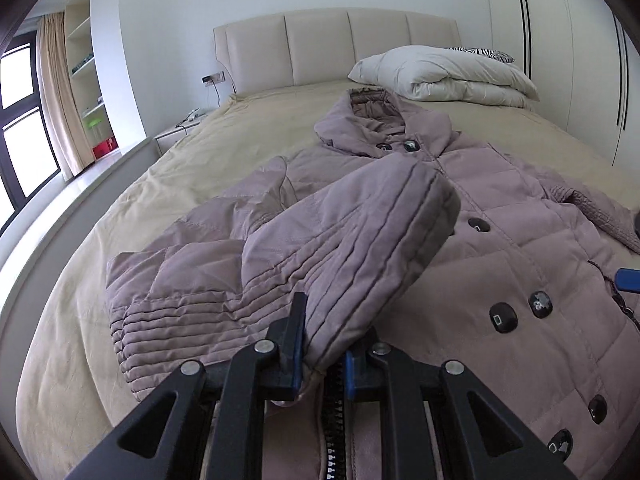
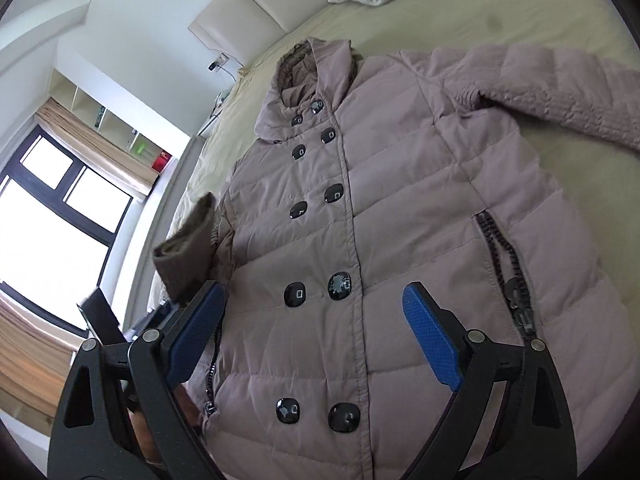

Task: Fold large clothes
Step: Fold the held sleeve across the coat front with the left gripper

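**Across the bed, a sleeve fold under way**

On the beige bedsheet (image 1: 168, 176) lies a mauve quilted puffer coat (image 2: 400, 216), buttoned. Left gripper (image 1: 320, 354) pinches its ribbed sleeve cuff (image 1: 360, 240); right gripper (image 2: 312, 340) hovers spread above the front. Best lay the sleeve flat across the chest, smoothing bulk.

Both wrist cameras sit close above the coat (image 1: 500, 216), angled down toward the headboard (image 1: 336, 46); the right view is rolled. Both show the buttons (image 2: 338, 286).
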The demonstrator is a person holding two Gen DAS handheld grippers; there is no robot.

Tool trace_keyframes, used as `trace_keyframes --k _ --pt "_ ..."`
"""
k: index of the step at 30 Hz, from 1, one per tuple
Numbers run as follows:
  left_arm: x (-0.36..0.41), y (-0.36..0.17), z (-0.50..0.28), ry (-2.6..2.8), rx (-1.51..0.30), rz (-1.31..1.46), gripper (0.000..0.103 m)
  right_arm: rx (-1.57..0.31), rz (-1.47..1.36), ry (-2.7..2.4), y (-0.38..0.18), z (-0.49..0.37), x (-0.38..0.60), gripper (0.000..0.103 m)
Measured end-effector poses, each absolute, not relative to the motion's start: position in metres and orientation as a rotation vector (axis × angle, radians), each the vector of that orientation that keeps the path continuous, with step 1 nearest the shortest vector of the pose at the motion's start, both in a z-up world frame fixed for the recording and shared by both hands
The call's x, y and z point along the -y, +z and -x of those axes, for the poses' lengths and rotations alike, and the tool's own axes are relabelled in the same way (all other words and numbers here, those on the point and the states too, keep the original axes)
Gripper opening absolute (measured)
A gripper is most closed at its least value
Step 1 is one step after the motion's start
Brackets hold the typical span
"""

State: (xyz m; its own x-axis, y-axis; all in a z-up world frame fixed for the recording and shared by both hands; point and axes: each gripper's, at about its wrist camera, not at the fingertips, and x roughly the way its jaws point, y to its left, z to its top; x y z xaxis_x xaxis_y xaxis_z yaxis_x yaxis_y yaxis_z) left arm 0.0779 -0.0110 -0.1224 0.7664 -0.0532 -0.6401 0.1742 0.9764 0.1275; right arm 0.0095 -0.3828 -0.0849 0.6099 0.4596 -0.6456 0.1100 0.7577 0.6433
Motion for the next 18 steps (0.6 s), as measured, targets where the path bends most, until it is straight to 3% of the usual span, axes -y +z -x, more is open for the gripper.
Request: trace_keyframes --k 6,12,13,15,16,17,18 --pt "0.013 -0.127 -0.060 -0.136 -0.661 -0.266 0.017 -1.099 -0.925 0.503 -0.135 -0.091 0.342 0.091" --pt "0.018 -0.133 -0.060 -0.148 -0.653 -0.297 0.017 -1.156 -0.968 0.659 -0.130 -0.156 0.292 0.091" --pt "0.018 -0.133 -0.060 -0.150 -0.653 -0.297 0.017 -1.179 -0.945 0.661 -0.128 -0.164 0.283 0.087" --pt "0.018 -0.133 -0.060 -0.155 -0.653 -0.288 0.019 -1.229 -0.908 0.705 -0.130 -0.177 0.263 0.067" --pt "0.018 -0.133 -0.060 -0.155 -0.651 -0.285 0.020 -1.262 -0.888 0.722 -0.132 -0.183 0.255 0.051" --pt "0.017 -0.132 -0.060 -0.155 -0.653 -0.281 0.026 -1.281 -0.863 0.717 -0.133 -0.187 0.248 0.033" --pt "0.015 -0.131 -0.059 -0.155 -0.655 -0.276 0.037 -1.293 -0.832 0.709 -0.134 -0.192 0.243 0.031"
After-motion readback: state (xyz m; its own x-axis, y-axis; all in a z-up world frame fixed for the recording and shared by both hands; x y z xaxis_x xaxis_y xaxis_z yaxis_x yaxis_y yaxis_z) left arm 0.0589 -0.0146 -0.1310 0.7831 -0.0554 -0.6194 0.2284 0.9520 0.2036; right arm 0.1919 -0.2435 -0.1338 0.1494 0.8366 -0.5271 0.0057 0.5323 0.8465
